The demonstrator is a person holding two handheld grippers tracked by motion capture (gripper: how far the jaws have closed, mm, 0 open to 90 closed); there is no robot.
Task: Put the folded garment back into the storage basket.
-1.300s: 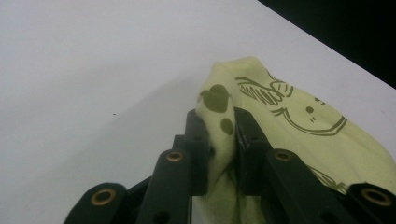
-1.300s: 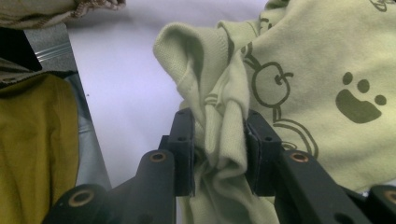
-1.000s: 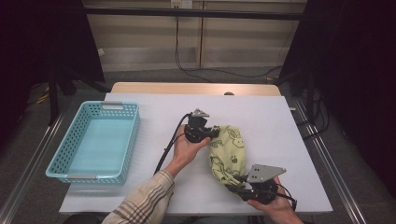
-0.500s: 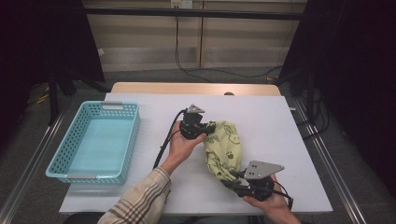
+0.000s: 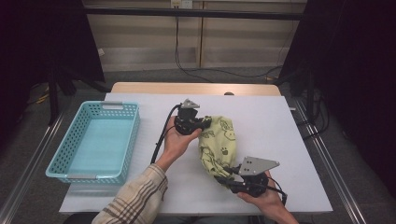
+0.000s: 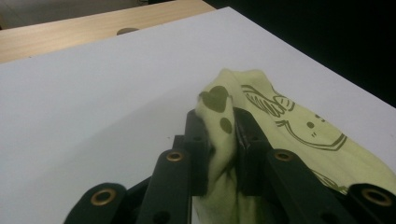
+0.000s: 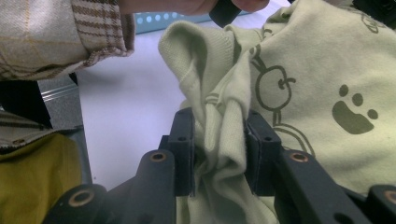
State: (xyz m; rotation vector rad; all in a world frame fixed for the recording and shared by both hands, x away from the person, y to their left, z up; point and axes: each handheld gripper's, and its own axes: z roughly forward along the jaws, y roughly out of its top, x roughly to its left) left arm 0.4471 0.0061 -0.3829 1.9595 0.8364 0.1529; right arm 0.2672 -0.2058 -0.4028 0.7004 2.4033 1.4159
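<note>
A blue basket [image 5: 93, 140] sits at the table's [image 5: 289, 140] left edge. My left gripper [image 5: 201, 123] pinches the far end of the yellow-green printed garment [image 5: 218, 144] at mid-table; my right gripper [image 5: 229, 173] clamps its bunched near end.

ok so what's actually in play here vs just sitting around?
In play:
- yellow-green printed garment
- left gripper, clamped on its far end
- right gripper, clamped on its near end

Lying about:
- turquoise basket, nothing visible in it
- white table
- cables on the floor behind
</note>
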